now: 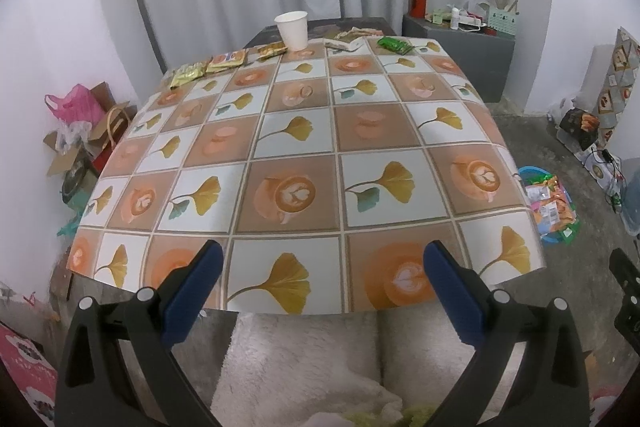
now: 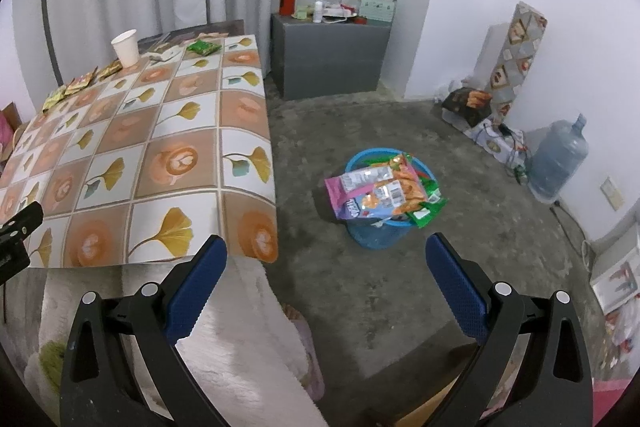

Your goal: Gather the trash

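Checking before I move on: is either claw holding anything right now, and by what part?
Nothing is held. The left claw and the right claw are both open and empty.

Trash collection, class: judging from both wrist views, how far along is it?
Done: the blue basket on the floor is heaped with wrappers. In hand: nothing; the left gripper and right gripper are both open and empty. Left: the paper cup, green packet and gold packets along the table's far edge.
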